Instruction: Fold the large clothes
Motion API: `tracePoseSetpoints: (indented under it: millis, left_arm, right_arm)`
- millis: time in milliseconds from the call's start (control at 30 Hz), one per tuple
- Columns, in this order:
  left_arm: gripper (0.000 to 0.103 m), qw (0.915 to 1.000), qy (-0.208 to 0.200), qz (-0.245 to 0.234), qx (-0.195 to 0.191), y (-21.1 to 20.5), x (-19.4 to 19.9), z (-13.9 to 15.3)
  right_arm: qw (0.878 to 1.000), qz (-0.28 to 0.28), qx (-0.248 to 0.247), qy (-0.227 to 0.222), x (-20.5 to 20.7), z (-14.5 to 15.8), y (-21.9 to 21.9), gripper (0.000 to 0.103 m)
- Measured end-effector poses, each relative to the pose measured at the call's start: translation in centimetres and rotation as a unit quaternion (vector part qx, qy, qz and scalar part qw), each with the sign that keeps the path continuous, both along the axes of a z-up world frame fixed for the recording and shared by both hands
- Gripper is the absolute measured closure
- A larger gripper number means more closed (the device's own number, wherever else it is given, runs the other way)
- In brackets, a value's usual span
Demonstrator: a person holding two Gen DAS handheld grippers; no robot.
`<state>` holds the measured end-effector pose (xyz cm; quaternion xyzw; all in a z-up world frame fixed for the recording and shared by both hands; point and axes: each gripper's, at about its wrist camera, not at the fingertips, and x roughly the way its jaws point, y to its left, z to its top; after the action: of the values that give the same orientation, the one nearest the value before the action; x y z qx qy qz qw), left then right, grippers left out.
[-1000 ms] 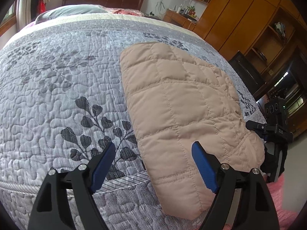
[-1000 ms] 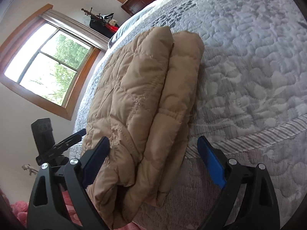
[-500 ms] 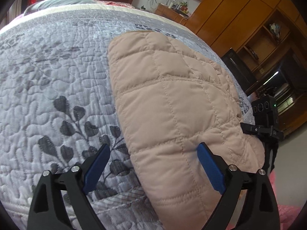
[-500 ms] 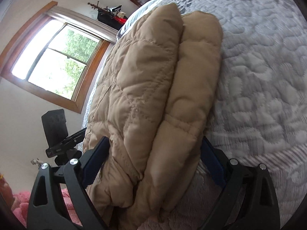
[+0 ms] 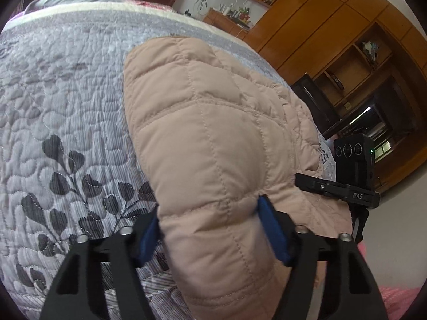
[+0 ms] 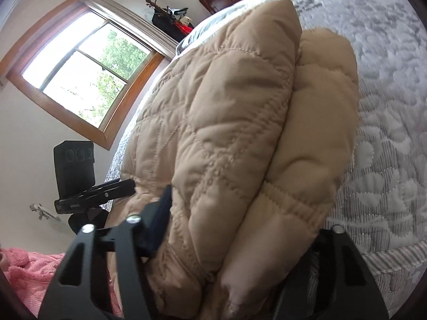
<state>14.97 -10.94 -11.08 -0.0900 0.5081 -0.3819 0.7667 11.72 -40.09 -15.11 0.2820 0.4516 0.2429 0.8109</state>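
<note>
Fingers of the left gripper (image 5: 210, 232) and right gripper (image 6: 234, 229) have just closed onto the beige quilted padded jacket (image 5: 213, 138); puffy, slick layers between them could slip out, spoiling the fold.

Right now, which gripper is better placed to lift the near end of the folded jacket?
Neither clearly. The left gripper and the right gripper have both just been closing, each now pressing on the near end of the jacket. Lifting together looks best.

My matt black plastic left gripper (image 5: 210, 229) with blue pads, puffy matt quilted beige jacket (image 5: 213, 133), stitched grey cloth bedspread (image 5: 66, 106), glossy wood cabinets (image 5: 333, 26)
</note>
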Motion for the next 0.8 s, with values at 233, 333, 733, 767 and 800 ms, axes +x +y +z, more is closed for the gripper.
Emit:
tracePoseSetpoints:
  millis: [233,333,733,767,800]
  left_arm:
    - [0.047,0.9994,-0.033,0.005,0.000,0.4,-1.9,1.9]
    - [0.048,0.9988,-0.049,0.006,-0.008,0.7,-2.2,3.3]
    - [0.048,0.9942,-0.101,0.032,-0.020,1.5,1.5,8.0]
    - [0.048,0.9938,-0.104,0.036,-0.019,1.6,2.3,8.2]
    - [0.048,0.9936,-0.105,0.039,-0.018,1.6,3.0,8.3]
  right_arm:
    - [0.999,-0.005,-0.013,-0.040,-2.0,2.0,-0.1,0.062]
    - [0.998,-0.002,-0.018,-0.055,-2.4,2.8,0.0,0.062]
    - [0.993,0.022,-0.055,-0.105,2.8,7.9,1.3,0.062]
    - [0.993,0.024,-0.056,-0.106,3.5,8.0,1.3,0.062]
    - [0.992,0.027,-0.060,-0.106,4.6,8.2,1.5,0.062]
